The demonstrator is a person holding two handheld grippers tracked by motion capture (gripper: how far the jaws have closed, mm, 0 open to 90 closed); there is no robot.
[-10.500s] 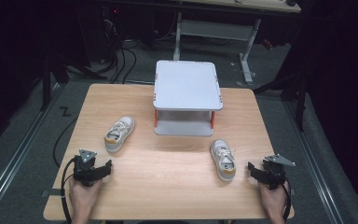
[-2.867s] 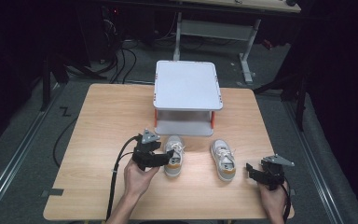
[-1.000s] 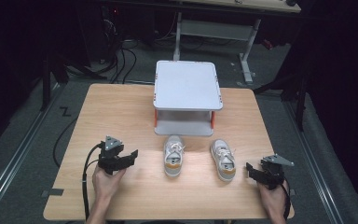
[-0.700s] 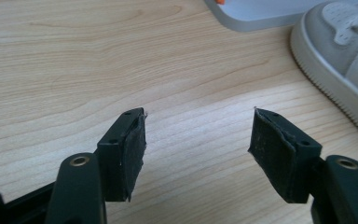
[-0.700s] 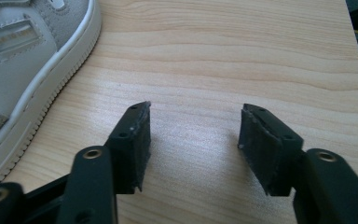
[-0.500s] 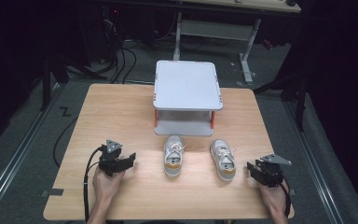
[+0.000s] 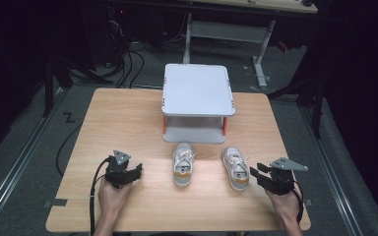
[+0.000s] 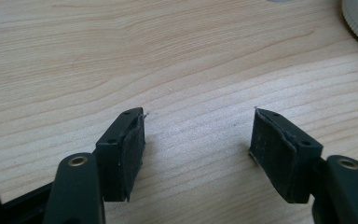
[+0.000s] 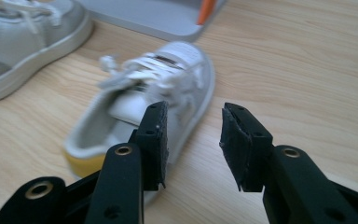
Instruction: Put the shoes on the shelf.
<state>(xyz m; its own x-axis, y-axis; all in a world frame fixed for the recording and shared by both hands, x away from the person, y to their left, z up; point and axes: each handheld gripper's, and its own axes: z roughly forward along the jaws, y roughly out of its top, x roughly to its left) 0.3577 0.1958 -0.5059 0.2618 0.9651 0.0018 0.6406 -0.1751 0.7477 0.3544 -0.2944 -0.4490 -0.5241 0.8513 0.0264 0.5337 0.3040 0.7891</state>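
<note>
Left tool [image 7: 137, 172] open, low; right tool [image 7: 255, 173] just narrowed, empty.

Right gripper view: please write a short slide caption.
Open right gripper approaches the near white shoe on the wooden table.

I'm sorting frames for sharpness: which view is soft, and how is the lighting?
High view: the light wooden table is evenly lit, surroundings dark. Left gripper view: wood grain sharp, no glare. Right gripper view: the white sneaker with a yellow heel is blurred, while the right gripper looks fairly crisp.
</note>
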